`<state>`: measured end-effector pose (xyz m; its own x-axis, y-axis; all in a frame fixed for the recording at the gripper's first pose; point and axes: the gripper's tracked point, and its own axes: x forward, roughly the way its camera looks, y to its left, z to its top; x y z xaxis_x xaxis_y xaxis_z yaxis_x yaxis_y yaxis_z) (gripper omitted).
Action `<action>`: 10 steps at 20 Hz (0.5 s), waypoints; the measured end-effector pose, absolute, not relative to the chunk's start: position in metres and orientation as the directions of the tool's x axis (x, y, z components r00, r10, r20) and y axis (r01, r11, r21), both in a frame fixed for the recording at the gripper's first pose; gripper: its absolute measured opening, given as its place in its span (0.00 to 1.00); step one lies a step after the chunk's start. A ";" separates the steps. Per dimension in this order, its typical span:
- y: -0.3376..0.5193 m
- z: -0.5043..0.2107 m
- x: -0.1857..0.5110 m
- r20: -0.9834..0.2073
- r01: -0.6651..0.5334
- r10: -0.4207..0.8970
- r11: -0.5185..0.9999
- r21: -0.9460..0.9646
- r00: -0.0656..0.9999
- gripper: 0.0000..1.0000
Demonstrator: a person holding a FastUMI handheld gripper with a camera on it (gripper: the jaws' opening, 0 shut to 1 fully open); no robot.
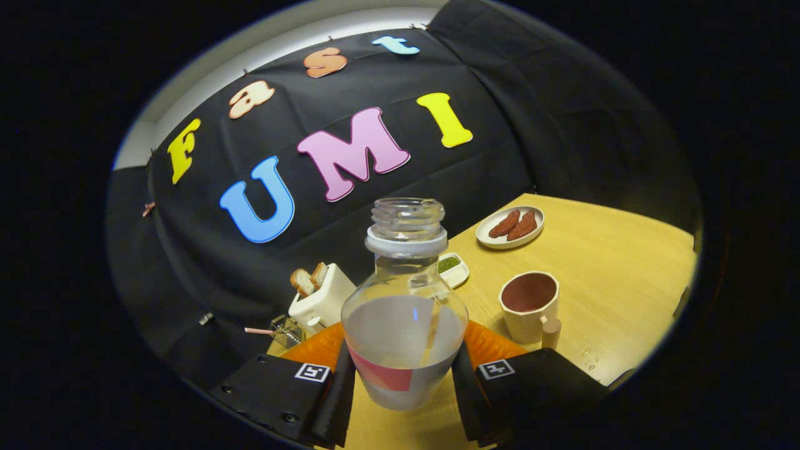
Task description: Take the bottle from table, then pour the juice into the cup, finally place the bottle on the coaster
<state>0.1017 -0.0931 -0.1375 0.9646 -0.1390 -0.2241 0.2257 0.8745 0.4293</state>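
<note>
I see gripper (403, 375) clamped on bottle (405, 325), both fingers pressed against its lower sides. Bottle uncapped, pale juice (400, 340) roughly half up, held above orange coaster (494, 344). Cup (530, 306) at 2 o'clock from bottle, on light wooden table (612, 275). Plate (510, 227) with two sausages farther at 1 o'clock. Small dish (454, 269) just behind bottle. Toaster (320, 300) with bread at 10 o'clock. Black cloth wall (550, 112) encloses booth.

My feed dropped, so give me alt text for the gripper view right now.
The gripper is shut on an uncapped clear glass bottle about half full of pale juice, held above the wooden table. Beyond the fingers to the right stands a cream cup with a dark red inside; an orange coaster lies behind the bottle.
</note>
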 end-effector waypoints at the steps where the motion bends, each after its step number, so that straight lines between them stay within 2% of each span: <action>1: -0.090 -0.136 0.106 -0.226 0.227 -0.149 0.900 0.372 0.963 0.71; 6: -0.077 -0.121 0.149 -0.208 0.190 -0.160 0.973 0.133 0.965 0.71; 10: -0.074 -0.127 0.192 -0.203 0.181 -0.174 0.983 0.018 0.963 0.71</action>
<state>0.1920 -0.0737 -0.1270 0.9635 -0.1741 -0.2035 0.1814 0.9832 0.0177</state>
